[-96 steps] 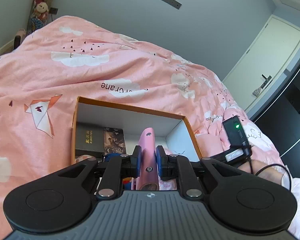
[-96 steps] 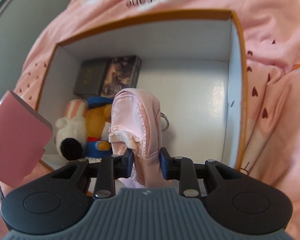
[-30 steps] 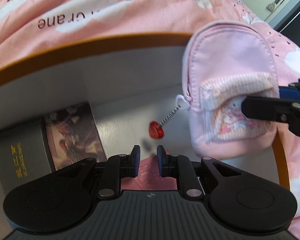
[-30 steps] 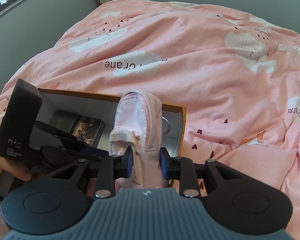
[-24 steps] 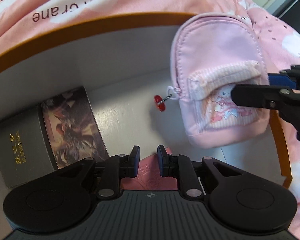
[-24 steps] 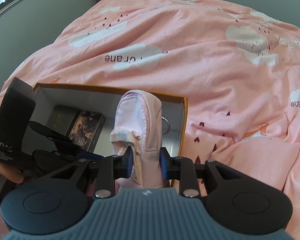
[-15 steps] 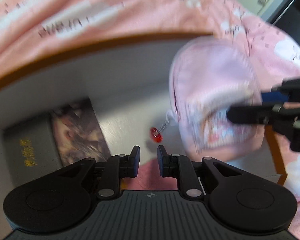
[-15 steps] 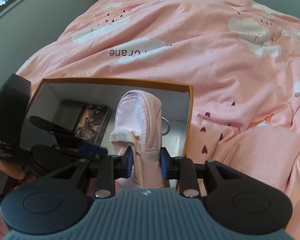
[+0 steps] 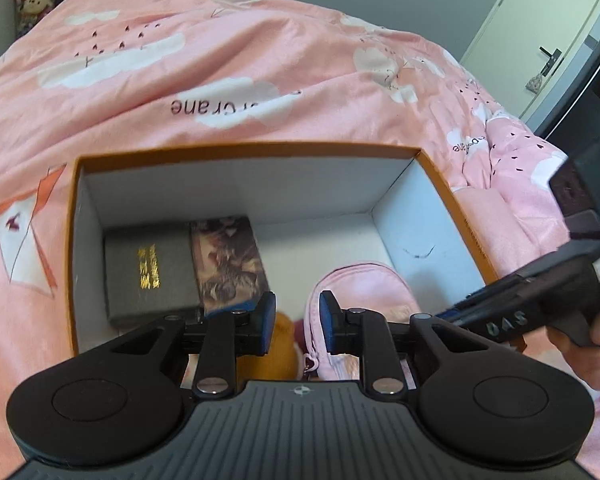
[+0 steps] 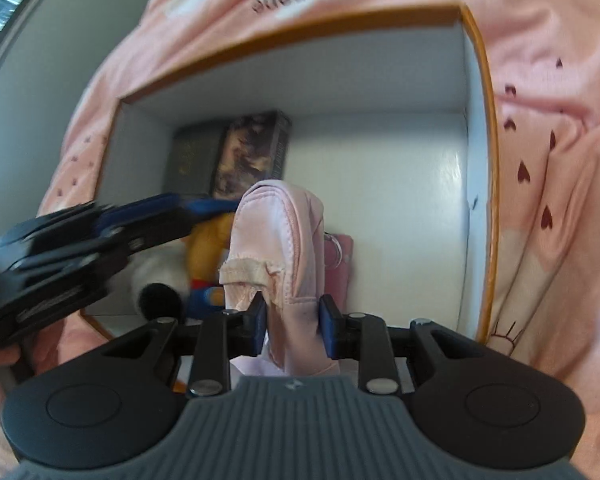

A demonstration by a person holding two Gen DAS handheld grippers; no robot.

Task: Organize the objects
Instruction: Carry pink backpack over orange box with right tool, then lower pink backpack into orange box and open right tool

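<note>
The right gripper (image 10: 292, 326) pinches the bottom of a small pink backpack (image 10: 278, 264), holding it inside the orange-rimmed box (image 10: 482, 152). Left of the backpack lies a plush toy (image 10: 188, 268); two books (image 10: 252, 156) lie beyond it. The blurred left gripper (image 10: 168, 216) reaches in from the backpack's left.

The right gripper (image 10: 292, 326), black with blue finger pads, is clamped on the lower end of a small pink fabric backpack (image 10: 278, 248), its two fingers pressing the cloth from either side. The left gripper (image 9: 293, 322) hangs with its blue pads parted and nothing between them. In the right wrist view it appears as a blurred black shape at the left, a bare hand (image 10: 0, 364) seemingly gripping its handle.
</note>
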